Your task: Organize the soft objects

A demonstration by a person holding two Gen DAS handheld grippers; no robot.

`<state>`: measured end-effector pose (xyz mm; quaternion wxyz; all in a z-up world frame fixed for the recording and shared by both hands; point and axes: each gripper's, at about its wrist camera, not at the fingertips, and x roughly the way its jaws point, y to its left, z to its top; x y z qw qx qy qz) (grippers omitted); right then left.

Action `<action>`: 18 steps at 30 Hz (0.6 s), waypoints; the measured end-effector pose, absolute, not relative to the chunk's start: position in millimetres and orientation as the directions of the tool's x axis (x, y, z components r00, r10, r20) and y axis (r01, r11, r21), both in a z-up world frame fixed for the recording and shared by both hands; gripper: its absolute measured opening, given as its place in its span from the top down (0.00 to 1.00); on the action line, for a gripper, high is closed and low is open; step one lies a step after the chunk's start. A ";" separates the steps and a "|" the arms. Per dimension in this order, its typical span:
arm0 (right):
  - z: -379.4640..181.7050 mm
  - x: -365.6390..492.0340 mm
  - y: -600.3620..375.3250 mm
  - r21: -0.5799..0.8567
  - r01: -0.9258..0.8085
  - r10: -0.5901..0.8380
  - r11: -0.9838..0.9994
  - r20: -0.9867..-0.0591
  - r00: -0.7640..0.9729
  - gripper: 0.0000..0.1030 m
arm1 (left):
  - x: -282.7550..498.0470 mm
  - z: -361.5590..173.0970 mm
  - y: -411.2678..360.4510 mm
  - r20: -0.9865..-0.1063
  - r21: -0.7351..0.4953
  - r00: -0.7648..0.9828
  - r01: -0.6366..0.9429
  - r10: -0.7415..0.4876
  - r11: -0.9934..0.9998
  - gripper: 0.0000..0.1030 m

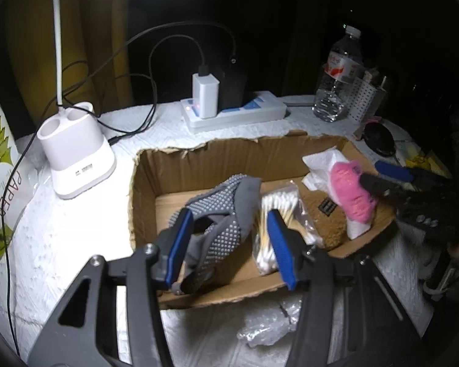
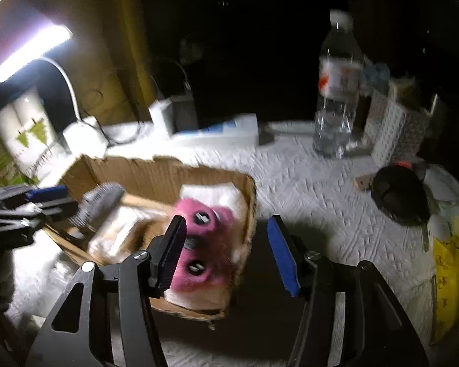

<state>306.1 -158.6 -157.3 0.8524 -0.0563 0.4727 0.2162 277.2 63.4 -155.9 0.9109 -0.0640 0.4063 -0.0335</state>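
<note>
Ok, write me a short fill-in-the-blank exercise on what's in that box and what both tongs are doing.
1. The grey studded glove lies inside the ____ box.
2. The fluffy item by the right tongs is coloured ____.
3. The left tongs are ____, gripping nothing.
4. The charger is plugged into the white ____.

Missing words: cardboard; pink; open; power strip

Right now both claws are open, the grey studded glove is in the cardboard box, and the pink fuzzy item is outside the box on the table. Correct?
Not quite. The pink fuzzy item lies inside the cardboard box, as the left wrist view shows. Both claws are open: left claw, right claw. The grey studded glove is in the box.
</note>
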 end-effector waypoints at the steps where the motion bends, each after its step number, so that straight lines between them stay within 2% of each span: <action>1: -162.8 307.5 -159.6 0.115 -0.418 0.314 0.901 -0.838 0.446 0.41 | 277.2 -156.0 63.4 -0.736 -0.142 0.667 0.008 -0.111 0.990 0.50; 5: -174.8 312.0 -164.7 0.122 -0.402 0.309 0.907 -0.842 0.442 0.35 | 274.4 -155.3 63.2 -0.739 -0.141 0.665 0.002 -0.107 0.990 0.50; 18: -130.4 286.7 -168.4 0.125 -0.404 0.334 0.906 -0.798 0.503 0.35 | 250.3 -143.4 55.9 -0.716 -0.156 0.686 0.020 -0.127 0.988 0.46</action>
